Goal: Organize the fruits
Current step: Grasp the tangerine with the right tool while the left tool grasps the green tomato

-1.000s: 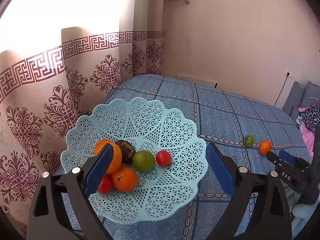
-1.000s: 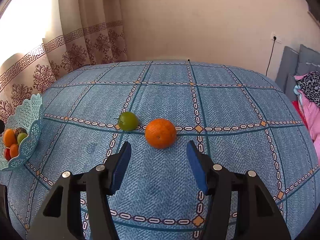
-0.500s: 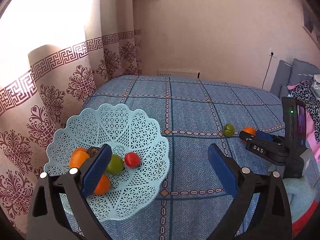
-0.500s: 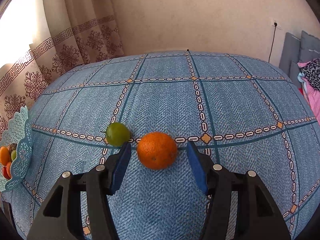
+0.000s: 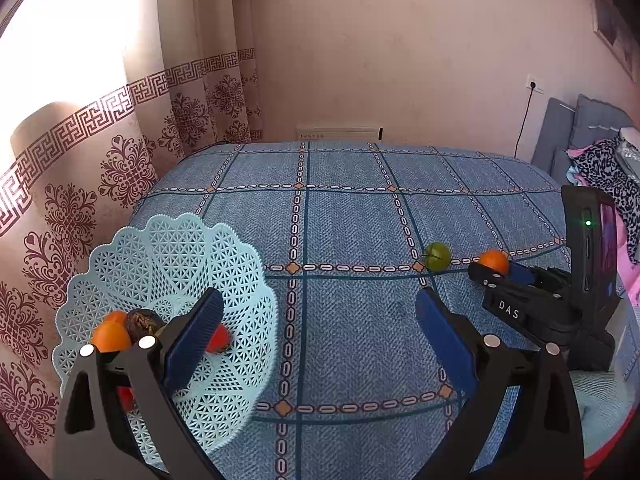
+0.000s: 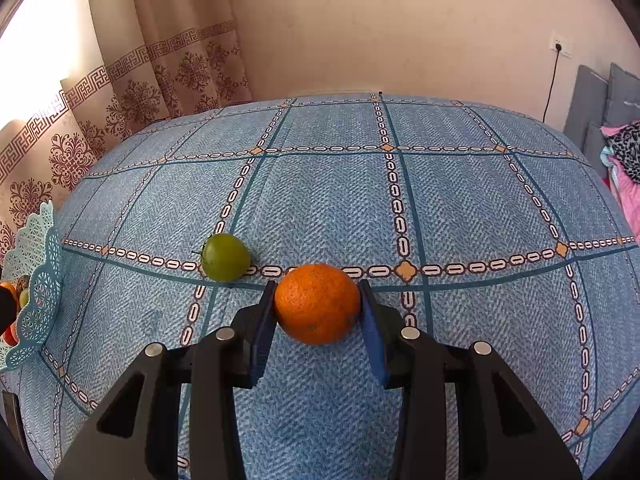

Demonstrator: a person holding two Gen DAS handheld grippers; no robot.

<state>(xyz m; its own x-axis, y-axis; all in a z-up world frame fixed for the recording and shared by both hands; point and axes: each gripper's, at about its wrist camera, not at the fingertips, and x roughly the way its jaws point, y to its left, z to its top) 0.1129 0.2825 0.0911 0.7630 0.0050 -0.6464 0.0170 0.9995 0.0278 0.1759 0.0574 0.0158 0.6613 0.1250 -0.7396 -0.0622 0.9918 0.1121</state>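
An orange [image 6: 317,308] lies on the blue checked bedspread [image 6: 460,208], and my right gripper [image 6: 317,289] is shut on it, a blue pad against each side. Just left of it sits a green fruit [image 6: 225,257], untouched. In the left wrist view the same orange [image 5: 494,261], green fruit [image 5: 437,256] and right gripper [image 5: 497,271] appear at the right. My left gripper [image 5: 318,304] stands open and holds nothing, over the right side of a light blue lattice basket [image 5: 160,248]. The basket holds oranges [image 5: 110,336], a dark fruit [image 5: 142,322] and a red fruit [image 5: 218,340], partly hidden by the left finger.
A patterned curtain [image 5: 100,168] hangs close behind the basket at the left. The basket's rim [image 6: 40,292] shows at the left edge of the right wrist view. Grey cushions and a pile of clothes [image 5: 608,168] lie at the right of the bed. A plain wall stands beyond.
My right gripper moved forward around the orange and shut on it. My left gripper swung right, away from above the basket, and stayed open.
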